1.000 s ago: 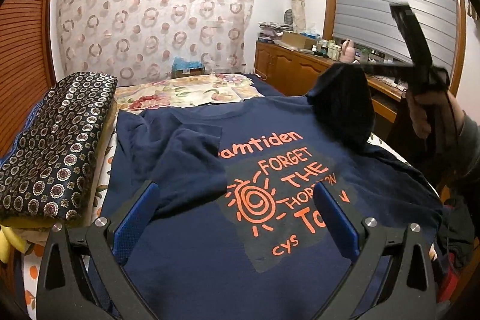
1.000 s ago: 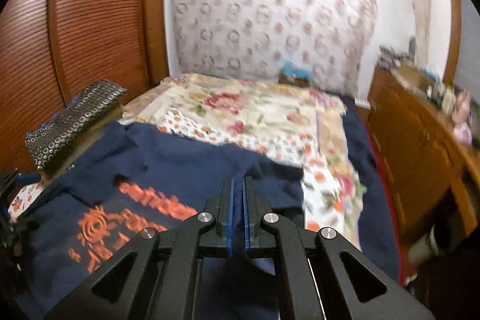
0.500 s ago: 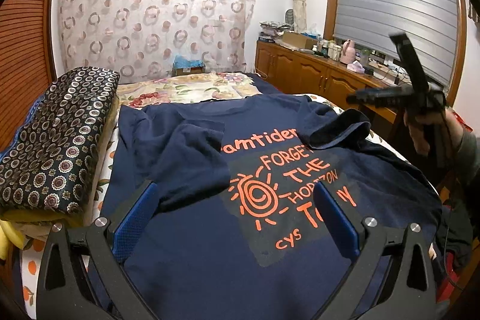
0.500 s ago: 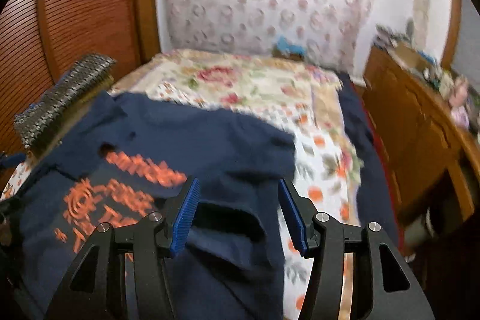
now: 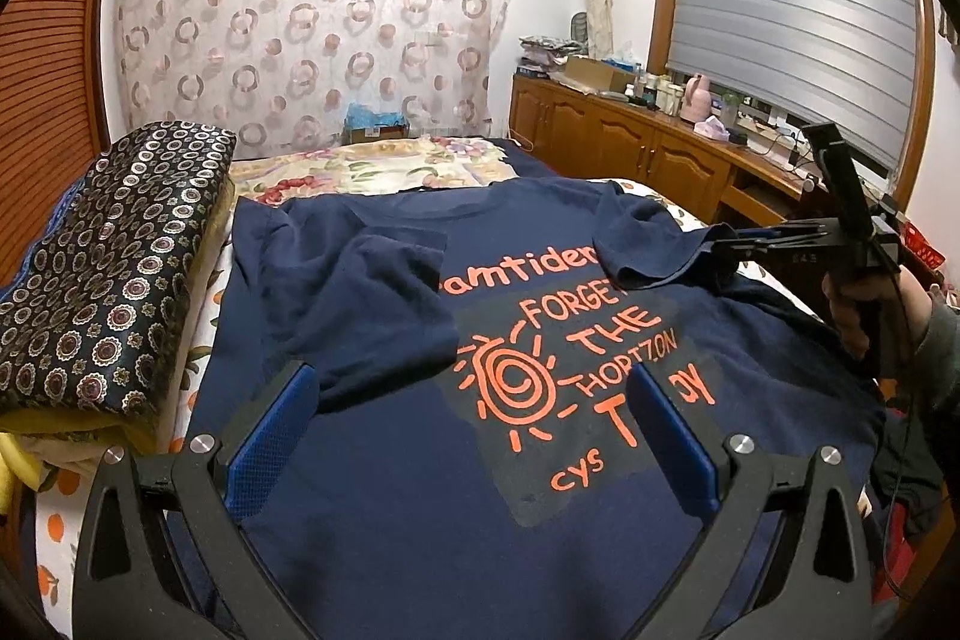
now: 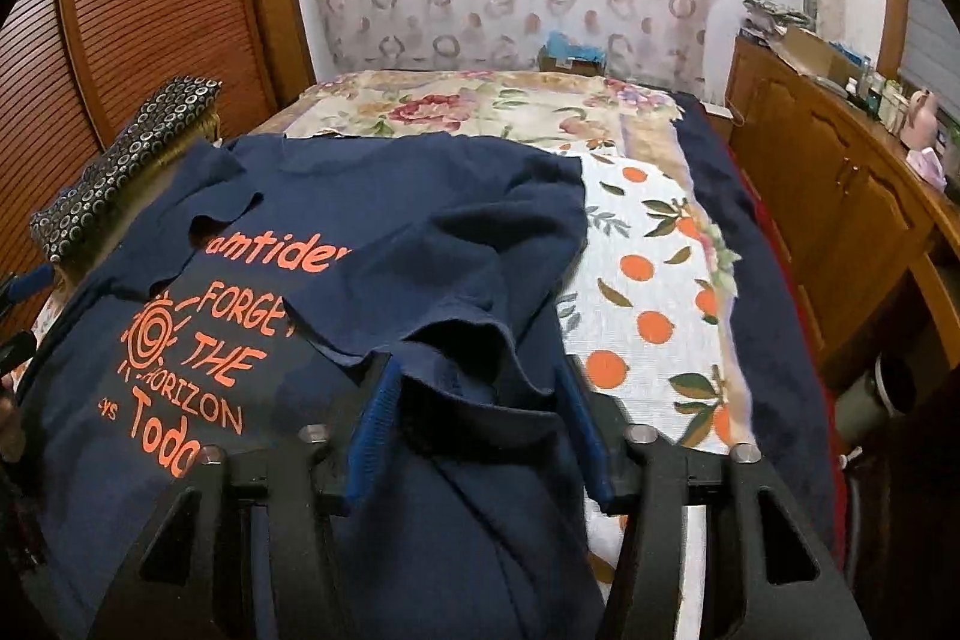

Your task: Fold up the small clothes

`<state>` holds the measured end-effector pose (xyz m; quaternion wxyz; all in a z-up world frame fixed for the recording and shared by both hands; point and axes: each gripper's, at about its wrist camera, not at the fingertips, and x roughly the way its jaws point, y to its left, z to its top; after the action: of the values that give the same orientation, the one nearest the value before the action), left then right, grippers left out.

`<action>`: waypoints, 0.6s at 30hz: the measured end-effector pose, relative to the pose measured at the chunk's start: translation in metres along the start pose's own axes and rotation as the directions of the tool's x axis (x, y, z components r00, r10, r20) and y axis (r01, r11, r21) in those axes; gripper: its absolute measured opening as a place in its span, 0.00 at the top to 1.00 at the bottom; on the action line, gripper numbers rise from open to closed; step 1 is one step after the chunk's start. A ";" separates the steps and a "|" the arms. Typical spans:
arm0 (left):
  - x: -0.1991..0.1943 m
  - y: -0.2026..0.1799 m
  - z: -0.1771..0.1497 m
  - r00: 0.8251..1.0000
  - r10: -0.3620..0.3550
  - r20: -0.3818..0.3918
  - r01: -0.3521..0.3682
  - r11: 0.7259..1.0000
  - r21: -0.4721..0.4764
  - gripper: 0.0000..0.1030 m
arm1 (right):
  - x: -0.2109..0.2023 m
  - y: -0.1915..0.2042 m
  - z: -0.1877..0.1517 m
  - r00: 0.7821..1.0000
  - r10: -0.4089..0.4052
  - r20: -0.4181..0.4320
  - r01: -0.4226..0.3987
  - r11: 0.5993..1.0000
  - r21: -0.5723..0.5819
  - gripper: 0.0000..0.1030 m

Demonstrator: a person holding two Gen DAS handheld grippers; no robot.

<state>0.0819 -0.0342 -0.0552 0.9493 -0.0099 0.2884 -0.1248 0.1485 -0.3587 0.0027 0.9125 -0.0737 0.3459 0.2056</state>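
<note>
Navy T-shirt (image 5: 384, 460) spread flat on the bed (image 6: 654, 280), print side up: orange sun spiral and lettering "FORGET THE HORIZON". Both sleeves folded inward over the chest; right sleeve (image 6: 444, 268) rumpled, covering the end of the top word.

Cardboard box (image 5: 375, 127) at the bed's far end holds something blue, unclear what.

Left gripper (image 5: 474, 436) released, jaws wide above the shirt's lower part, touching nothing. Right gripper (image 6: 480, 418) jaws apart with a sleeve fold between them, pads not pressing; they have just been closing. A second ago the sleeve hung lifted and pinched; now it lies on the shirt.
</note>
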 end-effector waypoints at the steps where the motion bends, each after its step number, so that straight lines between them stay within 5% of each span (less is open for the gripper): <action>1: -0.001 0.001 0.000 1.000 0.003 0.001 -0.003 1.000 -0.001 0.00 | 0.001 0.002 0.001 1.000 0.012 -0.003 -0.012 1.000 -0.008 0.95; 8: -0.003 0.009 -0.002 1.000 0.010 0.008 -0.010 1.000 -0.026 0.00 | -0.028 0.048 0.005 0.989 0.149 0.020 -0.145 0.983 -0.115 0.97; 11: -0.004 0.010 -0.001 1.000 0.011 0.010 -0.011 1.000 -0.030 0.00 | -0.026 0.068 0.004 0.994 0.106 -0.031 -0.109 0.977 -0.182 0.97; 13: -0.006 0.010 -0.001 1.000 0.013 0.013 -0.013 1.000 -0.027 0.00 | -0.019 0.078 0.002 0.991 0.108 -0.083 -0.124 0.967 -0.222 0.90; 15: -0.007 0.011 -0.001 1.000 0.018 0.017 -0.018 0.999 -0.028 0.00 | -0.017 0.085 0.003 0.989 0.111 -0.101 -0.133 0.958 -0.253 0.70; 18: -0.009 0.014 -0.001 1.000 0.021 0.022 -0.020 0.999 -0.037 0.00 | -0.018 0.088 0.012 0.990 0.123 -0.072 -0.138 0.955 -0.264 0.55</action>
<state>0.0773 -0.0183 -0.0522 0.9533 -0.0258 0.2803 -0.1096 0.1065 -0.2812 0.0243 0.8687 -0.1794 0.3438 0.3082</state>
